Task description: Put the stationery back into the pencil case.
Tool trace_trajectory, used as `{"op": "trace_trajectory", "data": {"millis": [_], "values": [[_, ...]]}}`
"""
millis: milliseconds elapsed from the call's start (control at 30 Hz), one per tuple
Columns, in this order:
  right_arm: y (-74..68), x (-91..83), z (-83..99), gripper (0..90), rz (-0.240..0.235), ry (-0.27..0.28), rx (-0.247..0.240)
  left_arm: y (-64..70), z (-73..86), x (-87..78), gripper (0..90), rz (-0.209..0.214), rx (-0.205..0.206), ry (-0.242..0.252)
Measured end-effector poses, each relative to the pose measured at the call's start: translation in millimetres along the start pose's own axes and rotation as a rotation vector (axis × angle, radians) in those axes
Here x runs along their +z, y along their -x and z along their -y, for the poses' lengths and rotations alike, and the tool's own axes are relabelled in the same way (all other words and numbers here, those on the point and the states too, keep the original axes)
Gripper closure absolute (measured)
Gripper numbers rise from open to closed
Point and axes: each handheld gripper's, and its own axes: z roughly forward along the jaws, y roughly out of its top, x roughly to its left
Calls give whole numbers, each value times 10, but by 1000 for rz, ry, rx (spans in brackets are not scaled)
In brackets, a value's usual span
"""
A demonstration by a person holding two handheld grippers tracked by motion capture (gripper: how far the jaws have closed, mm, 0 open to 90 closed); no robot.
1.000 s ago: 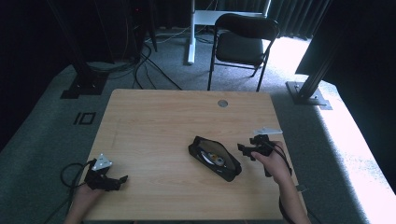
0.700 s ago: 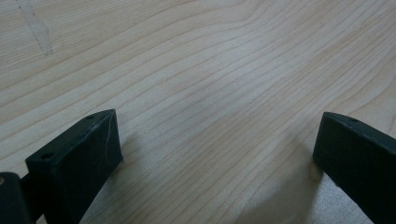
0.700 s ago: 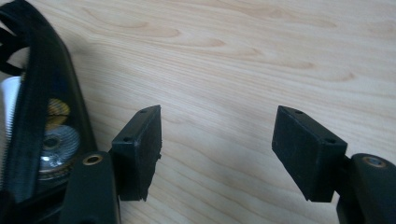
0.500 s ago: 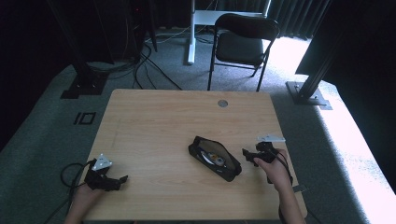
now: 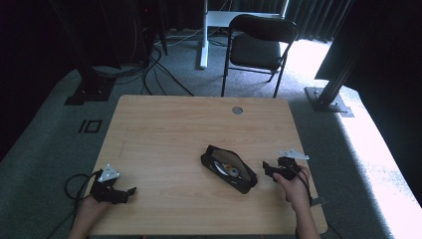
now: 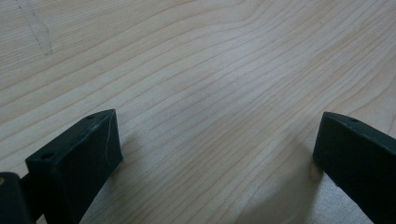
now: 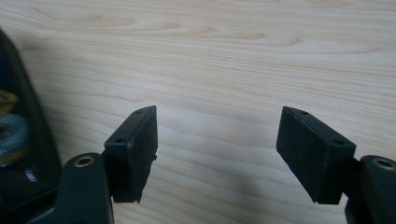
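Since the earlier frames, the right gripper has been drawn down and back toward the near edge of the surface, while the left gripper and the pouch have been left where they were. At the right gripper, the jaws are held wide apart with only bare wood grain between them, and nothing is gripped. A black open pouch is seen just beside those jaws, on the left in the high view, lying slantwise on the wood; its dark rim is caught at the left edge of the right gripper view, with something round and yellowish inside that cannot be made out. At the left gripper, the jaws are likewise spread far apart over bare wood, well apart from the pouch, near the front left corner.

Beyond the grippers, the surface is shown as a pale wooden tabletop with fine grain and a small round grey cap set near its far edge. Grey carpet is laid around it. Behind it, a black folding chair is stood beside a white post, loose cables are strewn across the floor at the left, and dark curtains are hung along the back wall. Bright light is cast across the floor at the right.
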Motion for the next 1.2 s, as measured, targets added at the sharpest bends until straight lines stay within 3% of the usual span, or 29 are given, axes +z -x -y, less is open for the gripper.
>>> {"op": "trace_trajectory", "data": {"millis": [100,233,300,533,800,833,1200], "values": [[7,0,26,282,1,2,8,0,0,0,12,0,0,0],[37,3,109,278,48,-1,19,0,0,0,12,0,0,0],[60,-2,136,266,47,4,50,0,0,0,12,0,1,0],[79,-2,218,243,74,-14,36,0,0,0,12,0,0,0],[137,6,324,198,119,-27,84,0,0,0,12,0,1,0],[140,11,339,193,128,-46,81,0,0,0,12,0,1,0],[172,40,378,134,166,-26,77,0,1,0,12,0,1,0]]}}
